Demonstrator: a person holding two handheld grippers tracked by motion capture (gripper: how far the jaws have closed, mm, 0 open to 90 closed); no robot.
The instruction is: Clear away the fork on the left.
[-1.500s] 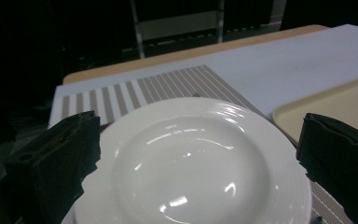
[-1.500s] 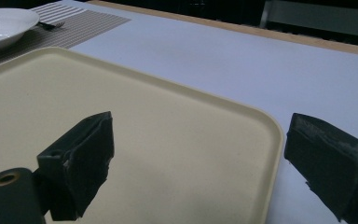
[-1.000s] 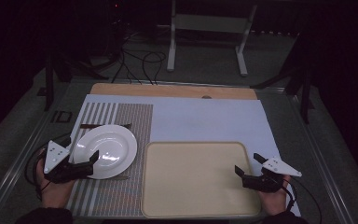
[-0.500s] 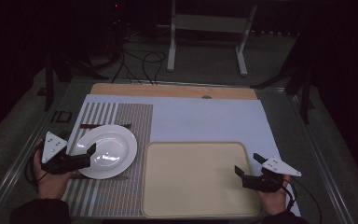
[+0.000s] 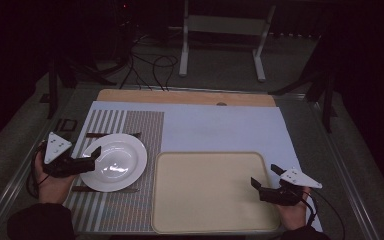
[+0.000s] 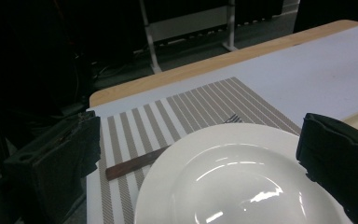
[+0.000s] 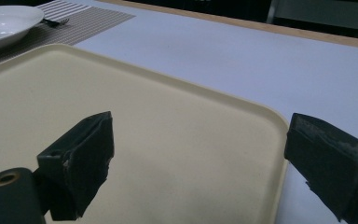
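Your left gripper (image 5: pixel 91 161) is at the near-left rim of the white plate (image 5: pixel 115 162), jaws spread wide with the rim between them but not yet pinched, so I'd judge you're at the grasp step. The plate sits on the striped placemat (image 5: pixel 130 125) toward the table's left edge, just beside the left edge of the cream tray (image 5: pixel 215 192). Your right gripper (image 5: pixel 263 179) hovers over the tray's near-right corner, jaws wide too and holding nothing.

Next, you'd likely need to close on the rim squarely and lift level: the plate is glossy, smooth glazed ware, round with a shallow bowl and a broad sloping rim, so it may slip in the pads. A fork (image 6: pixel 168 151) with a dark wooden-looking handle lies partly under the plate's far edge on the woven mat. The tray is matte plastic, rectangular with rounded corners and a low raised lip
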